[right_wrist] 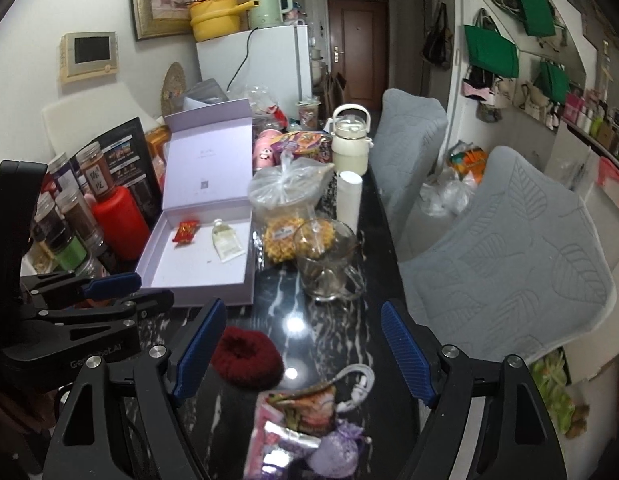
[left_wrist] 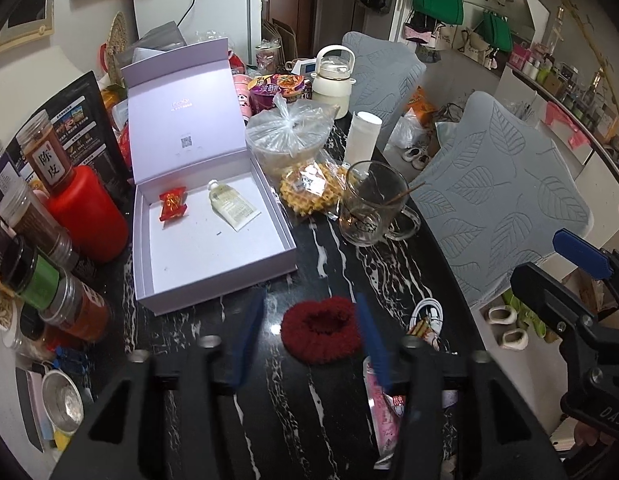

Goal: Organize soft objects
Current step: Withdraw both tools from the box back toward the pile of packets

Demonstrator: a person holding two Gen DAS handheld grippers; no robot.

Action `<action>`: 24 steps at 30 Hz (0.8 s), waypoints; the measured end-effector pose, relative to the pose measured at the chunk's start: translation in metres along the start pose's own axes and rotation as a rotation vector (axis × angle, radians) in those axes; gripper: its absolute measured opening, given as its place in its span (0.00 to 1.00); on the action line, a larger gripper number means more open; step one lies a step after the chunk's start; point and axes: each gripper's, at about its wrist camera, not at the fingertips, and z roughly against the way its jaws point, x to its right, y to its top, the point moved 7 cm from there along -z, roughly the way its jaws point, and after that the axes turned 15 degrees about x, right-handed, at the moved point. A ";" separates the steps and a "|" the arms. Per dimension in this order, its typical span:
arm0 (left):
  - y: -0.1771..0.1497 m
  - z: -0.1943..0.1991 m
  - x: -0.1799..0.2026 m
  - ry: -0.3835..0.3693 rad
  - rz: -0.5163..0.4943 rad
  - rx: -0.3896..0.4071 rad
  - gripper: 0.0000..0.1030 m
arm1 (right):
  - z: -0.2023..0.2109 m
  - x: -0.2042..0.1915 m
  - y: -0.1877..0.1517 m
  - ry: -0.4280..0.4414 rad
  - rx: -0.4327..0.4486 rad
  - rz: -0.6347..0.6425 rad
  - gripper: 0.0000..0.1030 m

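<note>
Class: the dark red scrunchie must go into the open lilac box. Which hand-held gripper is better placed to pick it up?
Left. The left hand-held gripper is open with the scrunchie between its fingers; the box lies just ahead.

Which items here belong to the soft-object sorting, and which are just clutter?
Job:
- lilac box, open
- red candy packet and cream tube, inside it
- dark red scrunchie
- purple sachet
- pink packets

Clutter:
- glass mug
- spice jars
- white cable
- cream jug

The right hand-held gripper (right_wrist: 301, 354) hangs open over the bench's (right_wrist: 309, 312) near end, dark red scrunchie (right_wrist: 247, 356) beside its left finger.
</note>
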 end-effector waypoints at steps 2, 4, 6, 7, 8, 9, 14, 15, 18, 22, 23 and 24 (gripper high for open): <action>-0.004 0.006 0.004 0.007 -0.003 0.017 0.82 | 0.006 0.006 -0.005 0.005 -0.004 -0.008 0.80; -0.008 0.010 0.008 0.011 -0.006 0.020 0.82 | 0.012 0.010 -0.011 0.010 -0.011 -0.019 0.81; -0.013 0.013 0.012 0.010 -0.006 0.012 0.82 | 0.015 0.013 -0.016 0.011 -0.019 -0.024 0.81; -0.016 0.014 0.013 0.006 -0.001 0.007 0.82 | 0.017 0.015 -0.020 0.012 -0.023 -0.028 0.81; -0.018 0.015 0.015 0.002 0.005 0.001 0.82 | 0.020 0.017 -0.024 0.016 -0.028 -0.031 0.81; -0.022 0.016 0.016 0.002 0.011 -0.004 0.82 | 0.022 0.018 -0.028 0.015 -0.031 -0.031 0.81; -0.038 0.021 0.021 0.007 0.021 -0.027 0.82 | 0.033 0.025 -0.047 0.019 -0.053 -0.038 0.81; -0.043 0.021 0.023 0.003 0.024 -0.035 0.82 | 0.034 0.026 -0.051 0.020 -0.060 -0.041 0.81; -0.055 0.024 0.027 -0.023 0.032 -0.040 0.82 | 0.038 0.028 -0.064 0.027 -0.083 -0.049 0.81; -0.069 0.026 0.029 -0.007 0.012 -0.051 0.82 | 0.042 0.028 -0.080 0.037 -0.108 -0.058 0.81; -0.074 0.025 0.030 -0.005 0.005 -0.061 0.82 | 0.042 0.028 -0.084 0.038 -0.116 -0.060 0.81; -0.077 0.025 0.029 -0.003 0.003 -0.066 0.82 | 0.043 0.028 -0.090 0.040 -0.126 -0.062 0.81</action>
